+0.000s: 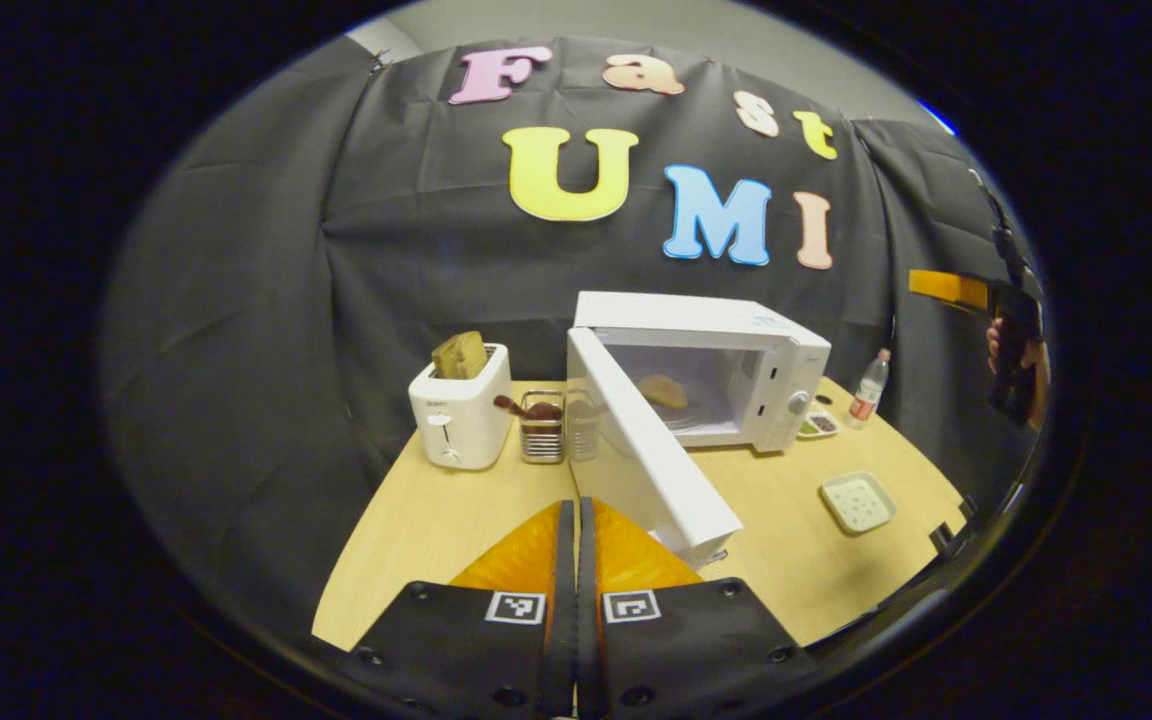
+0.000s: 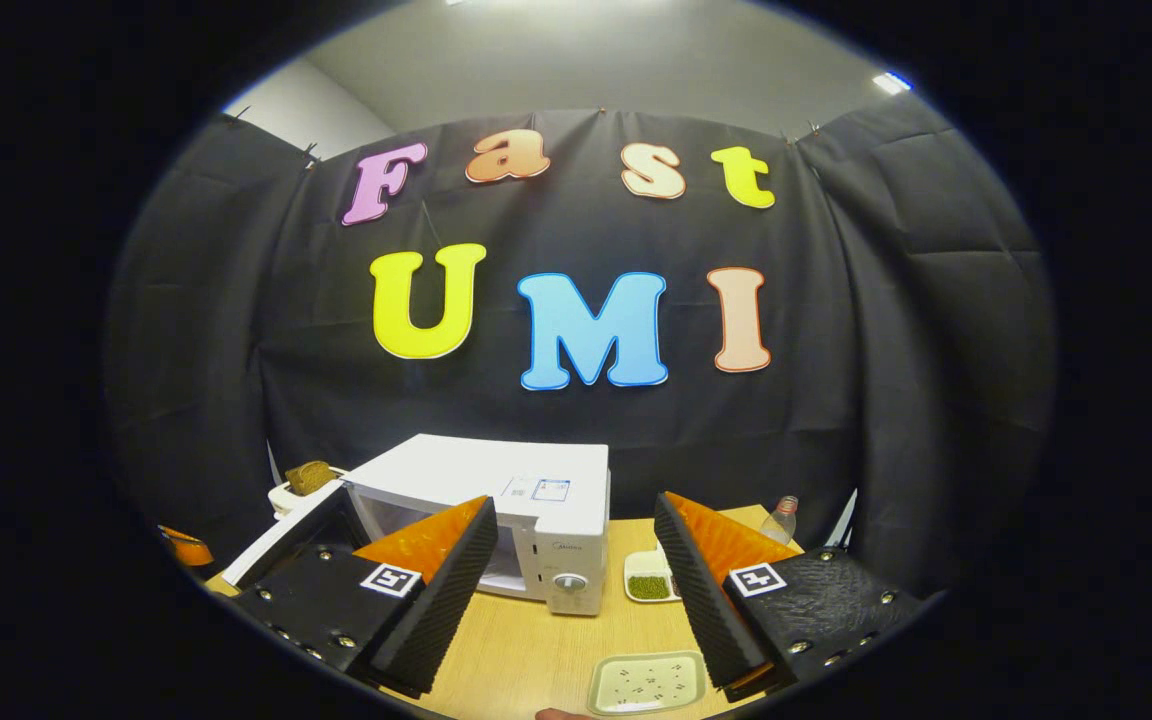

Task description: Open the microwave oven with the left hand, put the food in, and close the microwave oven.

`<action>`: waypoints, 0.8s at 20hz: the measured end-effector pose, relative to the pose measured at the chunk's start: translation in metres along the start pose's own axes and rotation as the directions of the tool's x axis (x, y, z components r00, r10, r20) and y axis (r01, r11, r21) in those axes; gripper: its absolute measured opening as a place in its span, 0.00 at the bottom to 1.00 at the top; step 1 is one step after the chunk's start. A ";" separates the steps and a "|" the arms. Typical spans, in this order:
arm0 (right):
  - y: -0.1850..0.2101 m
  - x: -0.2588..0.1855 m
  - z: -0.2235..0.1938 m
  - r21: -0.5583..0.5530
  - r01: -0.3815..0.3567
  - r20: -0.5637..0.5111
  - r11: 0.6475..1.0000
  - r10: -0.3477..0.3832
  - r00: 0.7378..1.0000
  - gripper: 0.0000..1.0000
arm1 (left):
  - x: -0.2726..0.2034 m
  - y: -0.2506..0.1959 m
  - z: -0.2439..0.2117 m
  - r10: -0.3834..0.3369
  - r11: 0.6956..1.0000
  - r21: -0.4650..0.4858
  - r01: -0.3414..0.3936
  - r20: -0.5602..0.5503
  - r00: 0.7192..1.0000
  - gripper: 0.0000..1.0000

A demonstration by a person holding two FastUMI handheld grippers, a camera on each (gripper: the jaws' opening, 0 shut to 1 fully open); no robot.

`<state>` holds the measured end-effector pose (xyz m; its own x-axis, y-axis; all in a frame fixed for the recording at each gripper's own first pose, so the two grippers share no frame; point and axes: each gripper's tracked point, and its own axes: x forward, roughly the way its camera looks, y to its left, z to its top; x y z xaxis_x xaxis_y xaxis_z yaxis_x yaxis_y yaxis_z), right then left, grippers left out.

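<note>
Food sits inside the microwave, door swung open. My left tongs are pinched closed, empty, near the door edge to push it. Right tongs gape empty.

White microwave on table, door open, food inside

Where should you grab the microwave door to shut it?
Probably the free outer edge of the open microwave door, farthest from its hinge, coming from its outer face; the left hand-held gripper sits shut just beside it. It swings easiest pushed there.
</note>
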<state>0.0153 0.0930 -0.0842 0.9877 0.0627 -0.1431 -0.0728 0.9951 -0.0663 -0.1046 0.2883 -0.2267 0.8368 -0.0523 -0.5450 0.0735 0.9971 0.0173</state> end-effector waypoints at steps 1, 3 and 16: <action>-0.001 0.000 0.001 0.006 0.003 0.000 1.000 -0.003 1.000 0.96 | 0.000 0.003 -0.001 0.021 1.000 0.013 -0.021 -0.004 1.000 0.08; -0.004 -0.001 0.005 0.016 0.011 0.012 1.000 -0.011 1.000 0.96 | 0.003 0.002 -0.001 0.021 1.000 0.006 -0.021 -0.013 1.000 0.05; -0.029 0.008 0.006 0.038 0.036 -0.010 0.999 -0.035 0.999 0.96 | 0.024 -0.063 -0.004 -0.070 0.996 0.060 0.071 -0.033 0.997 0.07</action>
<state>0.0263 0.0648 -0.0774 0.9883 0.0267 -0.1504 -0.0321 0.9989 -0.0338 -0.0910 0.2241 -0.2443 0.8112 -0.1196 -0.5724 0.1655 0.9858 0.0285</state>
